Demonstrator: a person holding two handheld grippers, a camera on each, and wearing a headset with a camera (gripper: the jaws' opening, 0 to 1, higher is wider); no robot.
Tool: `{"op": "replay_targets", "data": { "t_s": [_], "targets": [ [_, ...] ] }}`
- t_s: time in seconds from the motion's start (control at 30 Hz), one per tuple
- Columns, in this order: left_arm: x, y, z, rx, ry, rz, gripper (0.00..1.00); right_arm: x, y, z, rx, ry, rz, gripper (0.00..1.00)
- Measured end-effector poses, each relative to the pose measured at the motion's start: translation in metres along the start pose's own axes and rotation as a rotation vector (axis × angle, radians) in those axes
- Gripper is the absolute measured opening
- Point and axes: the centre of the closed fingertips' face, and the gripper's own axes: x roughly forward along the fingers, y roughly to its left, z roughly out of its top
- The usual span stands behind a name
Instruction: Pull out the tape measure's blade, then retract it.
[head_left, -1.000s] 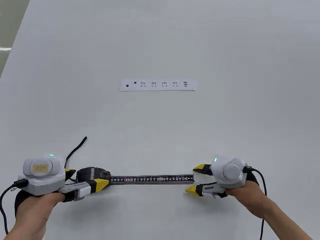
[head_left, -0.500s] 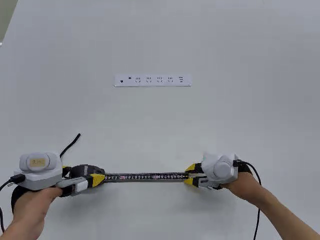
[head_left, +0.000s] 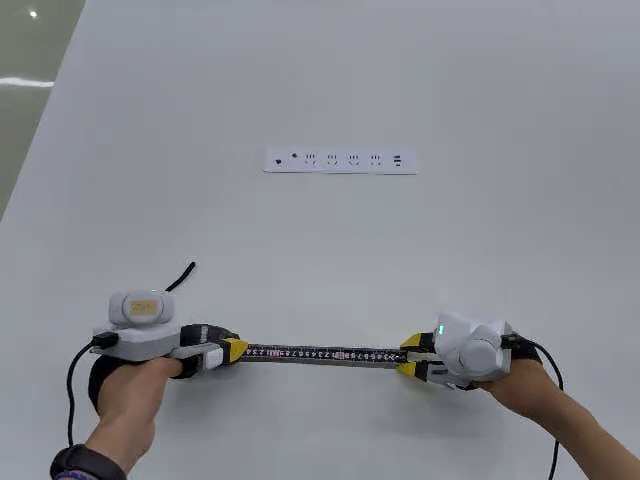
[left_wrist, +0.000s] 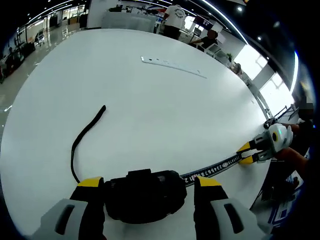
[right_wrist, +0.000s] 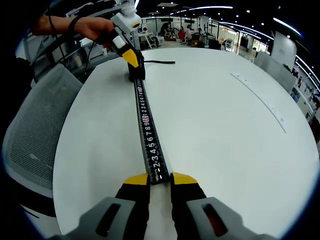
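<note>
The black tape measure case (left_wrist: 142, 200) rests on the white table, clamped between the yellow-tipped jaws of my left gripper (head_left: 226, 351). Its dark numbered blade (head_left: 325, 354) lies flat on the table and runs right to my right gripper (head_left: 407, 355), which is shut on the blade's free end (right_wrist: 159, 175). In the right gripper view the blade (right_wrist: 146, 125) stretches away to the case (right_wrist: 136, 71) and the left gripper (right_wrist: 127, 50). The left gripper view has the right gripper (left_wrist: 245, 153) at the far end of the blade (left_wrist: 215, 167).
A white power strip (head_left: 340, 160) lies flat at the middle of the table, far beyond the blade. A black strap (left_wrist: 82, 137) trails from the case across the table to the left. A mesh chair (right_wrist: 37, 130) stands off the table's edge.
My right gripper, open beside the blade's end a second ago, has closed on it. The blade's stretch between the grippers looks about the same; the camera shifted.
</note>
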Motion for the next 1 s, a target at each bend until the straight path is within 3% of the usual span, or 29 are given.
{"op": "replay_targets", "data": {
  "t_s": [0.1, 0.27, 0.6, 0.87, 0.9, 1.0],
  "targets": [
    [0.004, 0.004, -0.003, 0.039, 0.032, 0.044, 0.7, 0.001, -0.001, 0.0, 0.001, -0.007, -0.006, 0.15],
    [0.009, 0.015, -0.003, 0.043, 0.035, 0.091, 0.65, 0.0, 0.0, 0.0, 0.009, -0.017, -0.013, 0.15],
    [0.011, 0.014, -0.007, 0.076, 0.063, 0.152, 0.67, 0.001, 0.0, 0.0, 0.001, -0.02, -0.015, 0.14],
    [0.011, 0.015, -0.008, 0.083, 0.068, 0.16, 0.66, 0.0, 0.0, 0.0, -0.001, -0.02, -0.014, 0.14],
    [0.01, 0.015, -0.009, 0.102, 0.07, 0.195, 0.65, 0.0, 0.0, 0.0, -0.004, -0.018, -0.016, 0.14],
    [0.009, 0.015, -0.009, 0.115, 0.068, 0.201, 0.65, 0.002, -0.001, 0.0, -0.004, -0.021, -0.018, 0.14]
  ]
}}
